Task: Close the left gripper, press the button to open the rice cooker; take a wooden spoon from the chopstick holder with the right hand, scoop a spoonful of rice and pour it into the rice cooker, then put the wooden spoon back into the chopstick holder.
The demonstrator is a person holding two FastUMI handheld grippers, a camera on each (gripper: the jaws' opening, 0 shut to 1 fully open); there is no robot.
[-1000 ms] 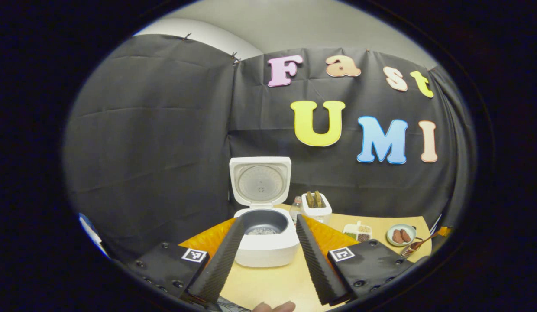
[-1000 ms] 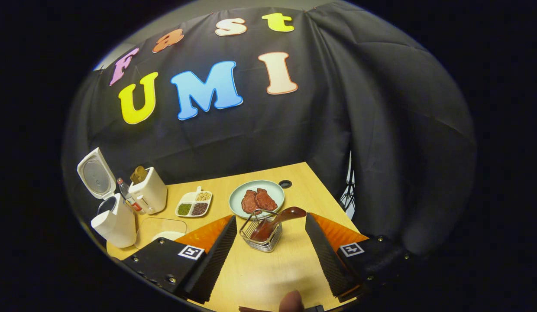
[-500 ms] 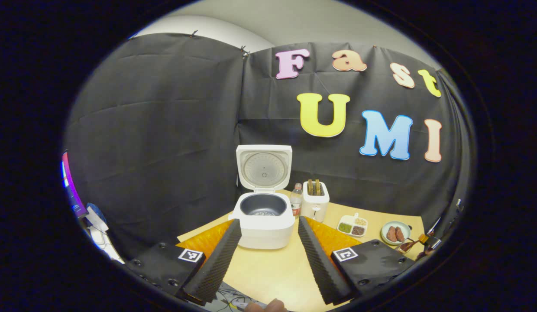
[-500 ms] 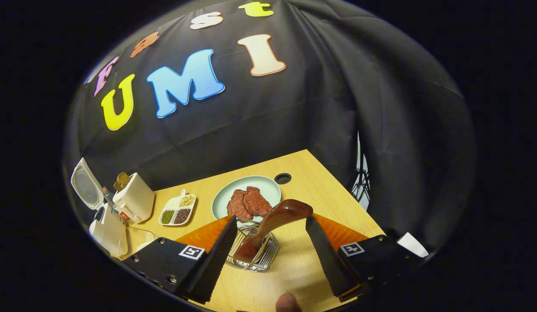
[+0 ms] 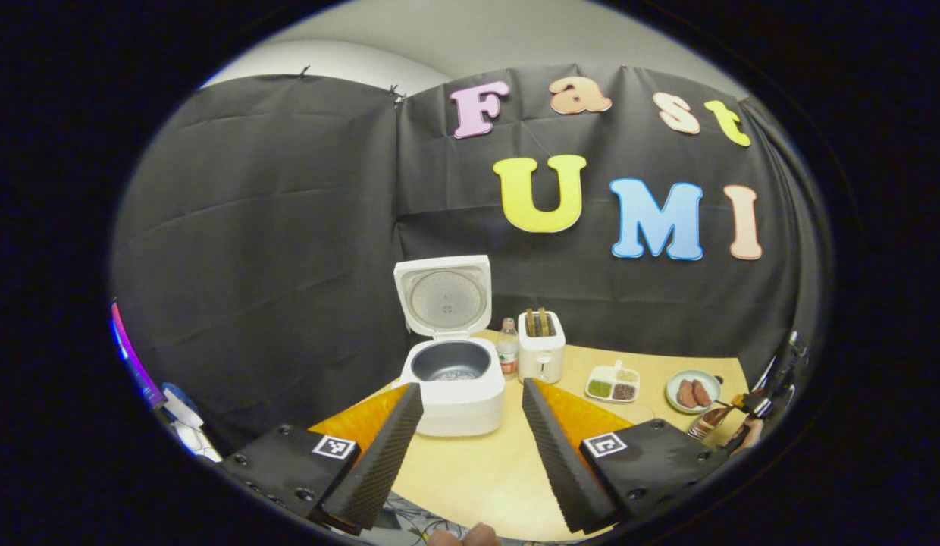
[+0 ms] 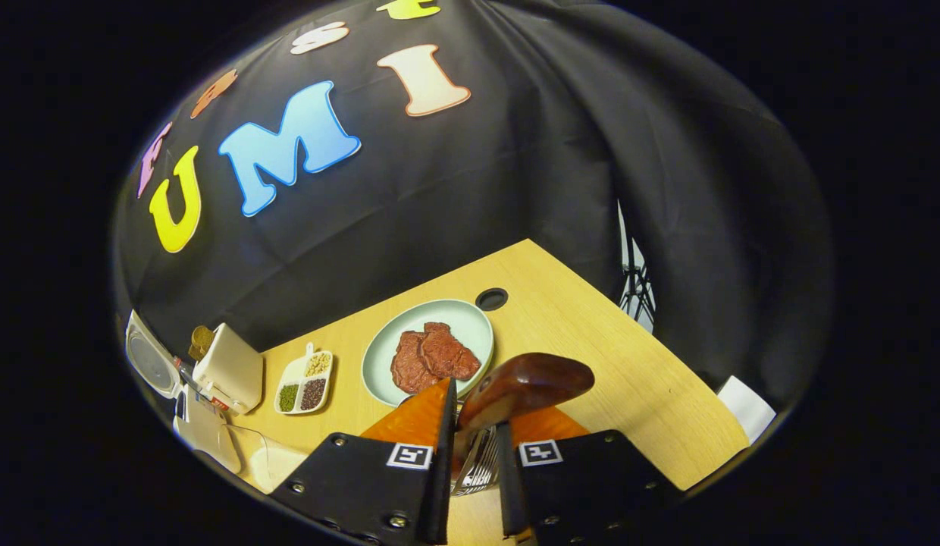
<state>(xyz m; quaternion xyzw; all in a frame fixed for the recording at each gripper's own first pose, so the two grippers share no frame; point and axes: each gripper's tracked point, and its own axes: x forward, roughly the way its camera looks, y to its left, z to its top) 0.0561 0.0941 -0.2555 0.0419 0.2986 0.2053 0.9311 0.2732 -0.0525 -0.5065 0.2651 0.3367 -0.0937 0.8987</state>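
The white rice cooker [image 5: 455, 387] stands with its lid [image 5: 443, 296] up and some rice in the dark inner pot. My left gripper [image 5: 471, 388] hangs open in front of it, well short of it, with nothing between its fingers. In the right gripper view my right gripper [image 6: 476, 425] is shut on the handle of the dark wooden spoon [image 6: 527, 383]. The spoon stands in the wire chopstick holder [image 6: 477, 466], mostly hidden behind the fingers. A clear container of rice [image 6: 277, 462] lies to the left of the holder.
A white toaster [image 5: 540, 347] and a small bottle [image 5: 507, 356] stand right of the cooker. A divided dish of grains [image 6: 303, 375] and a plate of meat [image 6: 428, 349] lie beyond the holder. The table has a cable hole [image 6: 491, 297].
My right gripper came down over the holder and shut on the spoon's handle. My left gripper drew back a little from the cooker and stayed open.
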